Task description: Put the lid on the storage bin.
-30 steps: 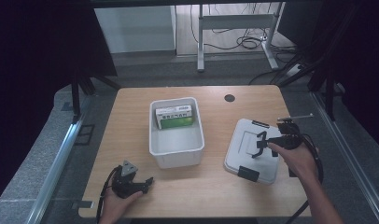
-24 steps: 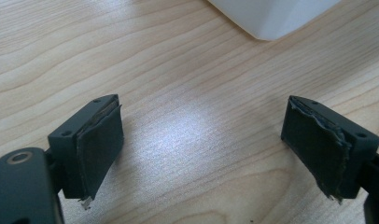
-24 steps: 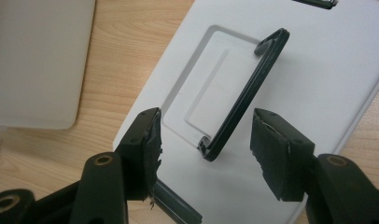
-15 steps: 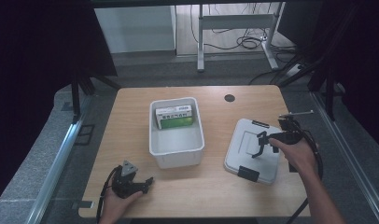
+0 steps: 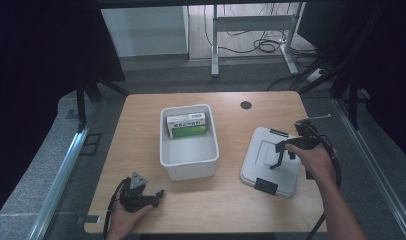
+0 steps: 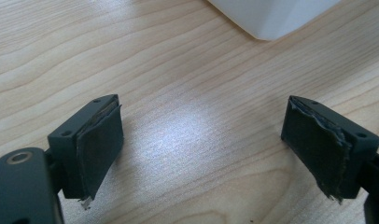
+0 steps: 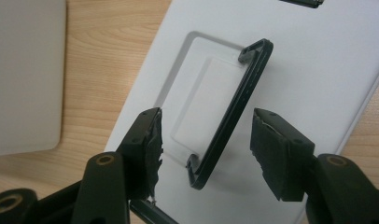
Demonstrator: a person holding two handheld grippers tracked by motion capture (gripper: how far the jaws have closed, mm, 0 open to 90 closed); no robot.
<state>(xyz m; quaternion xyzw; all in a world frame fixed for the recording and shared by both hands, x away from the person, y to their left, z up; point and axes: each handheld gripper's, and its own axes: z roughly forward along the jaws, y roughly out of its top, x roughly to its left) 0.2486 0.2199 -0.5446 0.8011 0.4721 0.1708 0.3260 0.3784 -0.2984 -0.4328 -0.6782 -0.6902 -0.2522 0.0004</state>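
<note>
Over the last second my left gripper (image 5: pixel 158 194) has not stirred; it rests low on the desk (image 5: pixel 141 130) at the near edge, jaws spread wide with nothing but bare wood grain between them; the white bin (image 5: pixel 189 150) stands ahead of it and a little to its right, its near corner (image 6: pixel 271 18) just showing past the pads (image 6: pixel 101 140); a green-and-white carton (image 5: pixel 187 125) lies against the bin's far wall, well beyond this gripper's reach.

The change is all on the other side; my right gripper (image 5: pixel 282 154) has shifted a little over the white lid (image 5: pixel 271 162) and now sits with its jaws either side of the black handle (image 7: pixel 232 116), which stands raised off the lid's recessed panel; that tells me the reach is nearly finished and the grasp is the step in hand; I judge the lid is meant for the bin, which sits off to this gripper's left.

The right jaws are open to a moderate gap, wider than the bar; they hold nothing; the handle runs slantwise between the pads (image 7: pixel 271 154), nearer the left pad than the right, and I cannot tell whether it brushes either one; a black latch (image 5: pixel 266 186) sits on the lid's near edge, below the gripper; closing squarely on the bar will want a slight turn to match its slant.
</note>
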